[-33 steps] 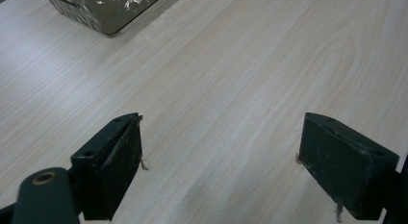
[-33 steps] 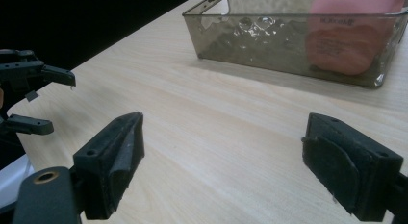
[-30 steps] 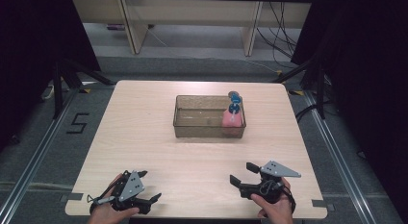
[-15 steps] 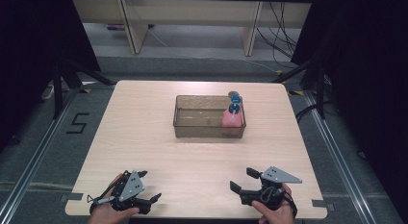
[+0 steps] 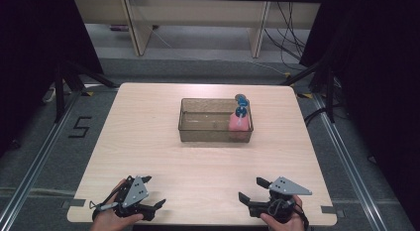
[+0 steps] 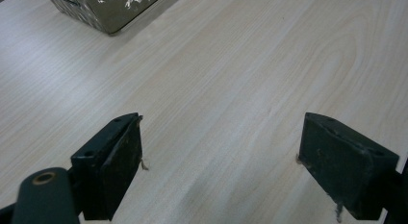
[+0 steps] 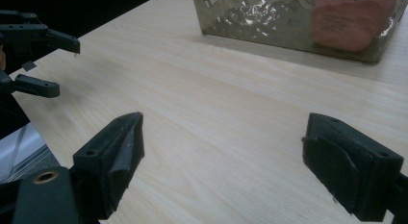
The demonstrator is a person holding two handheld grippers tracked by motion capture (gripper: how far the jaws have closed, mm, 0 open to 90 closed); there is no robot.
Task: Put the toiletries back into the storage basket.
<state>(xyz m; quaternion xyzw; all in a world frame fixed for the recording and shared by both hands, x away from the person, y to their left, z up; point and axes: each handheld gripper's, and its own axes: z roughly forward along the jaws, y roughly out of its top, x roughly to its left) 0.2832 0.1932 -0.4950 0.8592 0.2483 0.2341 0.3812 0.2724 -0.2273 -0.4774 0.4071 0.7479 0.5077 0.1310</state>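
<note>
A clear plastic bin (image 5: 208,121) stands at the middle of the pale wooden table (image 5: 148,142). Inside its right end stands a pink bottle with a blue top (image 5: 238,123), and a second blue top (image 5: 241,99) shows just behind it. My left gripper (image 5: 154,209) rests near the front left edge, open, with bare wood between its jaws (image 6: 221,152). Near the front right edge my right gripper (image 5: 250,189) is also open and holds nothing (image 7: 223,152). From the right gripper view, the bin (image 7: 260,17) and pink bottle (image 7: 346,19) lie ahead, with the left gripper (image 7: 38,60) off to the left.
A corner of the bin (image 6: 110,10) shows at the top left of the left gripper view. Dark stands and cables (image 5: 317,77) flank the table, and wooden shelving (image 5: 198,18) stands behind it. Grey floor with a "5" mark (image 5: 79,127) lies to the left.
My right gripper has drawn back a little toward the table's front edge. The left gripper has barely shifted. The bin and bottle are unmoved.
</note>
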